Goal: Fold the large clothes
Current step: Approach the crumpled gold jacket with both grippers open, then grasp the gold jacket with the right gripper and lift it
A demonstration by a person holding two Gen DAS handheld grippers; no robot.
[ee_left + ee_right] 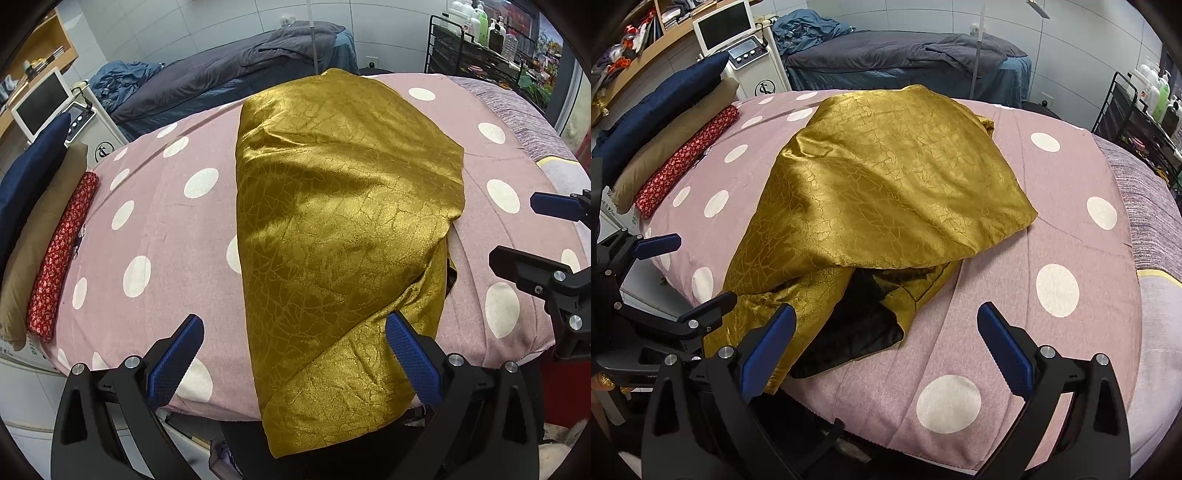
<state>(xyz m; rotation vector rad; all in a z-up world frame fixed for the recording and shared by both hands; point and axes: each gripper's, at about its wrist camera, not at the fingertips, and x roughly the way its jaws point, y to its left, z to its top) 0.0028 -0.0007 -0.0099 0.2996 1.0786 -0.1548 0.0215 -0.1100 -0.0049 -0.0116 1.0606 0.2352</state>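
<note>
A large shiny gold garment [340,229] with a crackle pattern lies folded lengthwise on a pink polka-dot bed cover [155,229]. Its near end hangs over the front edge. In the right wrist view the gold garment [886,184] shows black lining [857,325] at its near open end. My left gripper [295,343] is open and empty, above the garment's near end. My right gripper [886,339] is open and empty, near the lining and the bed cover [997,295]. The right gripper also shows in the left wrist view [517,232], to the garment's right. The left gripper shows in the right wrist view [683,273], at the left.
A red floral roll [62,254], a tan cushion [33,243] and a navy cushion [26,177] lie along the bed's left edge. A machine with a screen [738,40] and a dark-covered bed [905,62] stand behind. A black rack with bottles [484,40] stands at the right.
</note>
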